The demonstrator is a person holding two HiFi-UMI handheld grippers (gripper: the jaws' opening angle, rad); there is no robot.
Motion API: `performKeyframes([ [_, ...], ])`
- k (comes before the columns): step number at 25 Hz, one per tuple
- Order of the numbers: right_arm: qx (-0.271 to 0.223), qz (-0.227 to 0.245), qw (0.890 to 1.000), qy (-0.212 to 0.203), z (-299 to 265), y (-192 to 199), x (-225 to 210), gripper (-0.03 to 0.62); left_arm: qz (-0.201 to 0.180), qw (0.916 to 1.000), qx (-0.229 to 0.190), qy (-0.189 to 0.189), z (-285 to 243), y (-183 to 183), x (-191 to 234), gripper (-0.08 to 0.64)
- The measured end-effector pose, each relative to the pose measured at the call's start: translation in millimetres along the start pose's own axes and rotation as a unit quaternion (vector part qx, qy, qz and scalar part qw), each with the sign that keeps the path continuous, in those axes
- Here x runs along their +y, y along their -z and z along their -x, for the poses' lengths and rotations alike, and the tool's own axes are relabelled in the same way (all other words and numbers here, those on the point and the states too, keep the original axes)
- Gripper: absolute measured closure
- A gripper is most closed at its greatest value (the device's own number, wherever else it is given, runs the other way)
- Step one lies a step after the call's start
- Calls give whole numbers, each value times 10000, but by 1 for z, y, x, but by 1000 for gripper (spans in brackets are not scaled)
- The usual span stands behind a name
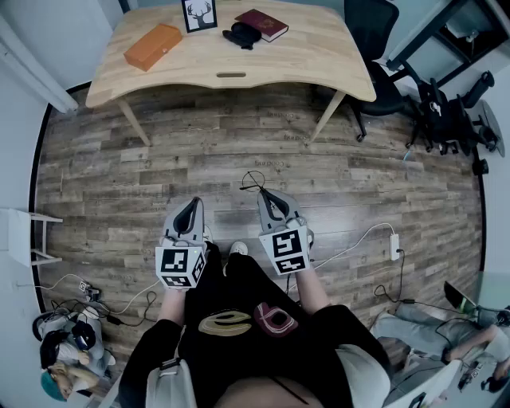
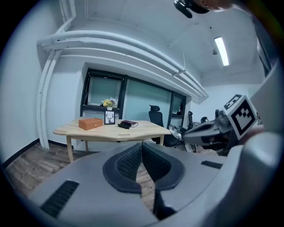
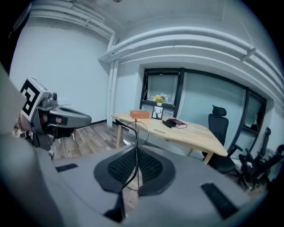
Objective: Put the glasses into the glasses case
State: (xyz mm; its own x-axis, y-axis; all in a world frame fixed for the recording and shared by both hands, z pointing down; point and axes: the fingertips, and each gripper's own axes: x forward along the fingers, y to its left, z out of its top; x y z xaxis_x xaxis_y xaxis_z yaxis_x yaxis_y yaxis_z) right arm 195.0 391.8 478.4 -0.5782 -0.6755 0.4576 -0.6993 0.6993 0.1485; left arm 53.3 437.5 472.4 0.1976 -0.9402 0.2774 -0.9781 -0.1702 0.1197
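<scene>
I stand on the wood floor some way back from the table. My right gripper is shut on thin wire-framed glasses, and a round lens sticks up past its pads. The left gripper is level with it at the left, jaws shut with nothing between them. A black glasses case lies on the table's far side, against a dark red book. The same case shows small in the right gripper view and in the left gripper view.
An orange box and a framed picture also sit on the table. A black office chair stands at its right end. Cables and a power strip lie on the floor at right; more clutter lies at lower left.
</scene>
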Motion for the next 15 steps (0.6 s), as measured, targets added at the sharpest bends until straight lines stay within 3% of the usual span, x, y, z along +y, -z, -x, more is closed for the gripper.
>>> performKeyframes([
  [15,-72,-145,9998,142,-11,-25,19,575,78,9994,-83,314,-7,-11,29,540],
])
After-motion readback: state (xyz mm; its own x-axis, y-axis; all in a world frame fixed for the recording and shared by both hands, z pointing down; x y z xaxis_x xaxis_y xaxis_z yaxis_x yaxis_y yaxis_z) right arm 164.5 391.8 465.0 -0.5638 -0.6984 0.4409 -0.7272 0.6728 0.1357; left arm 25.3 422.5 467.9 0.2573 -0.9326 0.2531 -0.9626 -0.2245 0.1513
